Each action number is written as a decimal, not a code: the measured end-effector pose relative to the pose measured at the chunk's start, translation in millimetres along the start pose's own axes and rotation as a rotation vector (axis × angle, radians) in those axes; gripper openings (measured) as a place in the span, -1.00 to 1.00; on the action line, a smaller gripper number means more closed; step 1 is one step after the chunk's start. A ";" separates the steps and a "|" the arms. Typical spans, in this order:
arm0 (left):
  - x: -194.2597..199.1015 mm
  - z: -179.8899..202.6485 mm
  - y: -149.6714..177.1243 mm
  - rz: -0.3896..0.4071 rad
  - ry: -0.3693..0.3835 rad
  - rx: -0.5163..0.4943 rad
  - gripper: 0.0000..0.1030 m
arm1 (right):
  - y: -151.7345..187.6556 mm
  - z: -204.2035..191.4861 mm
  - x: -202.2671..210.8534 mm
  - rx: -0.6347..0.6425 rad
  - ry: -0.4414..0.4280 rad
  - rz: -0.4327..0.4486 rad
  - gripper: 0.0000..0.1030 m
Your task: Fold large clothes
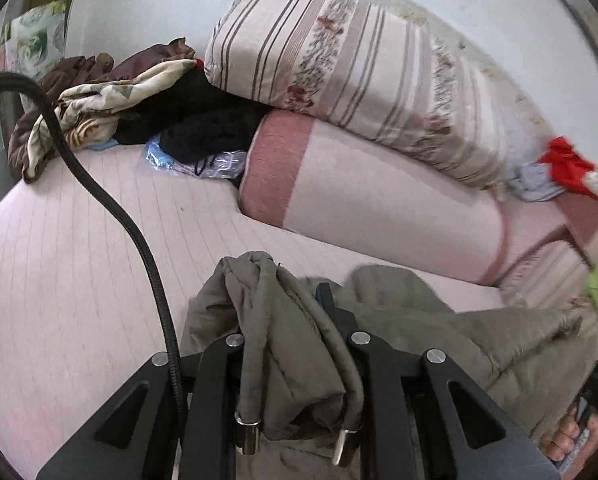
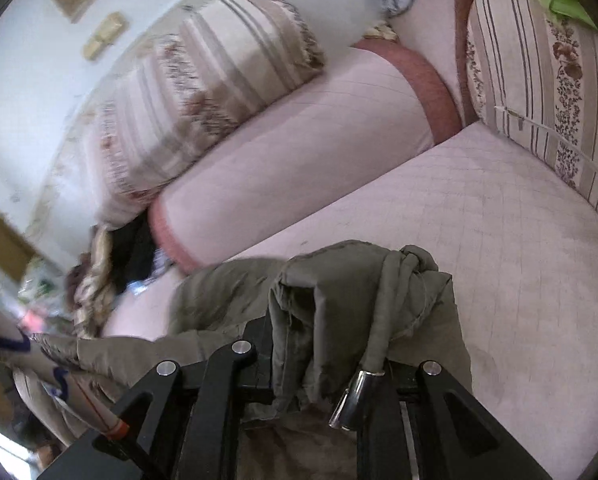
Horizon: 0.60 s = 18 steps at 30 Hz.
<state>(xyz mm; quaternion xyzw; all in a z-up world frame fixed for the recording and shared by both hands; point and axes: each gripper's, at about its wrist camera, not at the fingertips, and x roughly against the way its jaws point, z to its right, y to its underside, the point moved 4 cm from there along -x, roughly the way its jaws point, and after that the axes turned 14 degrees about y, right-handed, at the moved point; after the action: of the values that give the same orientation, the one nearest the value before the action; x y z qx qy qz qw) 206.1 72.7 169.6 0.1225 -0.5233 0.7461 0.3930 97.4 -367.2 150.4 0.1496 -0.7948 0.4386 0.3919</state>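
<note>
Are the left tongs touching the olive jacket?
Touching. In the left wrist view, the olive jacket is bunched between the fingers of the left tongs, draping over them.

Open pink mattress (image 1: pixel 79 260) ahead left, bolster (image 1: pixel 379 204) and clothes pile (image 1: pixel 139 100) blocking behind, black cable (image 1: pixel 111 200) crossing left.

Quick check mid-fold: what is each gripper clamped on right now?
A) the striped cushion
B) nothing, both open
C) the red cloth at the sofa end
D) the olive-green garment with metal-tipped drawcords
D: bunched fabric of the olive-green garment fills the left gripper and the right gripper, with a metal-tipped drawcord hanging down from each bunch, above the pink sofa seat.
</note>
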 end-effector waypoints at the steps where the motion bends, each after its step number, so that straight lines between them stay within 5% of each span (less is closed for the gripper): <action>1: -11.1 -2.4 -2.8 -0.011 -0.021 -0.006 -0.64 | -5.9 -1.8 -16.3 0.003 0.042 -0.001 -0.66; 10: -109.1 -39.0 19.6 -0.143 -0.171 0.014 -0.58 | -8.8 -23.1 -124.0 0.059 0.219 -0.054 -0.53; 13: -102.3 -45.2 16.8 -0.146 -0.114 0.066 -0.55 | -11.2 -23.8 -136.1 0.028 0.220 -0.083 -0.48; 18: -56.9 -50.5 -8.2 -0.094 0.125 0.192 -0.22 | -22.0 -12.4 -100.8 -0.075 0.089 -0.056 0.03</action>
<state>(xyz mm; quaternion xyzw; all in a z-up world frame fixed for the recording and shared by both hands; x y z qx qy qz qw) 261.1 92.1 120.1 0.1373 -0.4174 0.7799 0.4458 181.6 -380.2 91.0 0.1375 -0.7878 0.4037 0.4444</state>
